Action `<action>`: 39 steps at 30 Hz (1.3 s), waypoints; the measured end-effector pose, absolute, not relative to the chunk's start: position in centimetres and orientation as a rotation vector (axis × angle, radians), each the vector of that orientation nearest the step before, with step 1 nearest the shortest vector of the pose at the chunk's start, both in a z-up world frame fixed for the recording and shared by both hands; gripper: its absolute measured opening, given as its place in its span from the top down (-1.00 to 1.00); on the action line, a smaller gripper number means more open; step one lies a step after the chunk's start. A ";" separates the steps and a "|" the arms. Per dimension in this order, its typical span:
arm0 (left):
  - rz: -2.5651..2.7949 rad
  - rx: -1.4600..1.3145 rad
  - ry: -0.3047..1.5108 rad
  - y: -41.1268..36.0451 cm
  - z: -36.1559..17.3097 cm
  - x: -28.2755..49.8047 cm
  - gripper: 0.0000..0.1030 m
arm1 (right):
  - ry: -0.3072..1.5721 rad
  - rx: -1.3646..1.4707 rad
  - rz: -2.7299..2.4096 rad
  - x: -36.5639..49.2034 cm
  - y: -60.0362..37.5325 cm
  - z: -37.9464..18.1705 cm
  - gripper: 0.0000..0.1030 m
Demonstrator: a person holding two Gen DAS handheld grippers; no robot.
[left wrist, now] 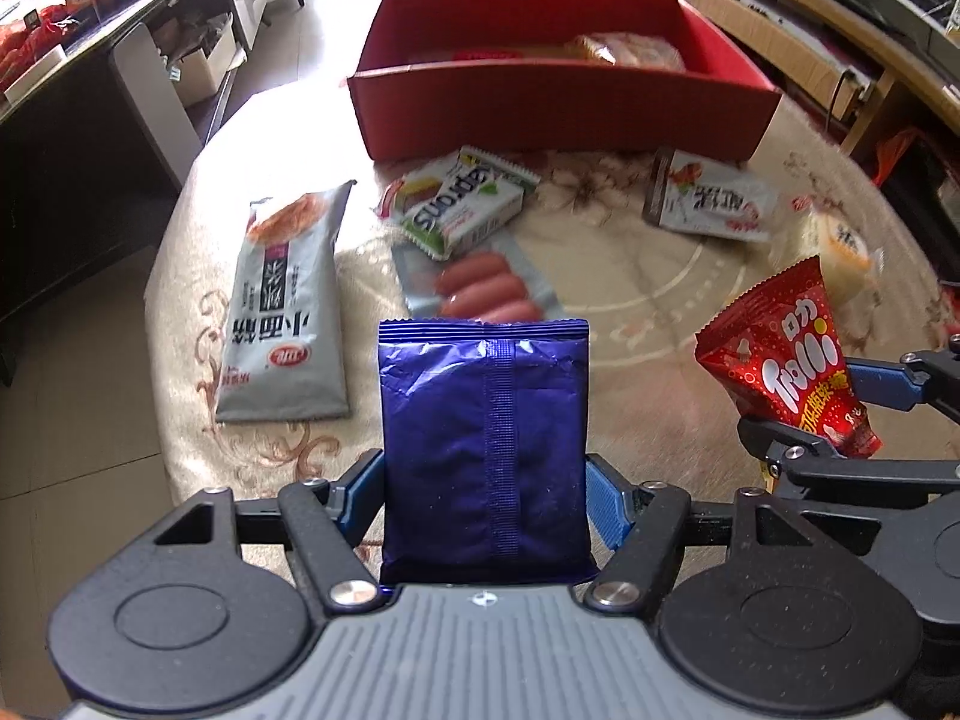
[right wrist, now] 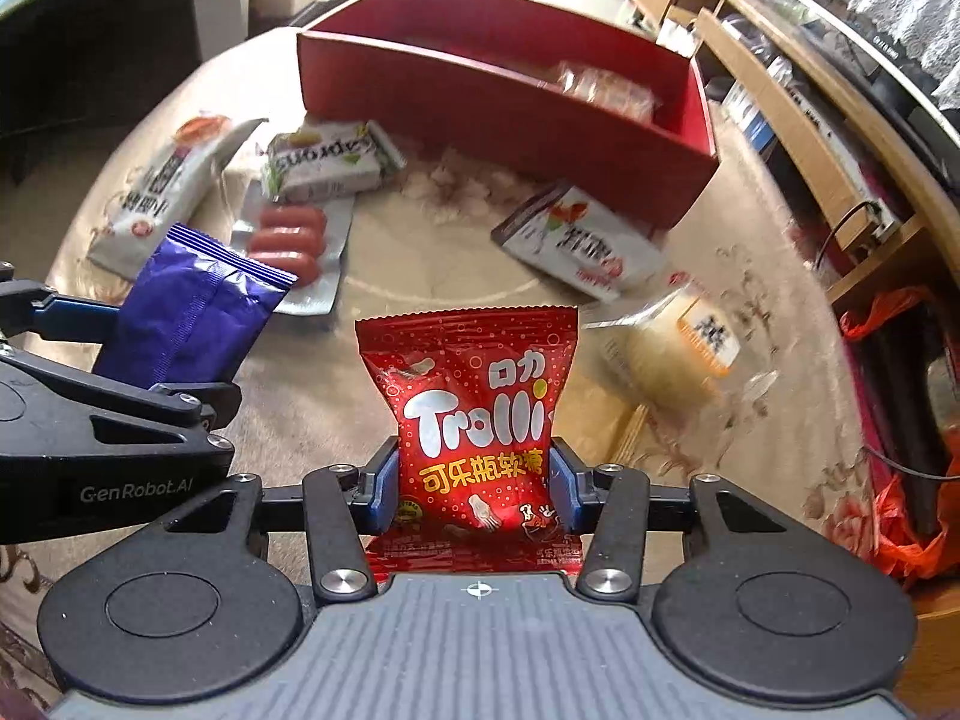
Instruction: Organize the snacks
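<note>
Snacks in transit: left hand-held gripper point(left wrist: 485, 501) clamps a blue packet point(left wrist: 485, 444), right hand-held gripper point(right wrist: 474, 489) a Trolli bag point(right wrist: 474, 414), best lifted clear over the red box point(left wrist: 540, 102) wall before release.

both wrist views look forward and down from just above the round floral-clothed table point(left wrist: 630, 276), facing the far open red cardboard box point(left wrist: 558, 114). the left camera sits left of the right one; both share the table point(right wrist: 420, 252) and box point(right wrist: 498, 114).
</note>
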State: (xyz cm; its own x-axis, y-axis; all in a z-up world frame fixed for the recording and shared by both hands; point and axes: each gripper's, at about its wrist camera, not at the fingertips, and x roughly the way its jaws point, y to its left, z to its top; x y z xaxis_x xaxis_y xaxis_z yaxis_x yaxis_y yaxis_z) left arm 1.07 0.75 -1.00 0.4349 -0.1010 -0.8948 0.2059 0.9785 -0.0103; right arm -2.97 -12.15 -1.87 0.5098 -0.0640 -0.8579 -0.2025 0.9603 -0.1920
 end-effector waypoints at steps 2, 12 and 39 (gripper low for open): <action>-0.193 0.107 1.092 0.6 -0.6 1.2 -0.25 | 1.010 -0.306 0.075 -3.1 -12.1 -1.5 -0.10; -0.193 0.096 1.038 0.2 1.0 2.3 -0.25 | 0.934 -0.298 0.052 -2.5 -12.8 0.3 -0.10; -0.199 0.112 0.959 -2.3 3.9 6.9 -0.25 | 0.839 -0.227 0.001 0.9 -14.9 3.1 -0.10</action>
State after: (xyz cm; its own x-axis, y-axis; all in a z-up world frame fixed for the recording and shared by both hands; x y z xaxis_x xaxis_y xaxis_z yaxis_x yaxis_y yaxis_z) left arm 6.93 -2.29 3.89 0.5575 -0.1190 -0.8216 0.2183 0.9758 0.0069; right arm 0.91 -14.92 3.14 0.6694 -0.0883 -0.7376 -0.0907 0.9758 -0.1991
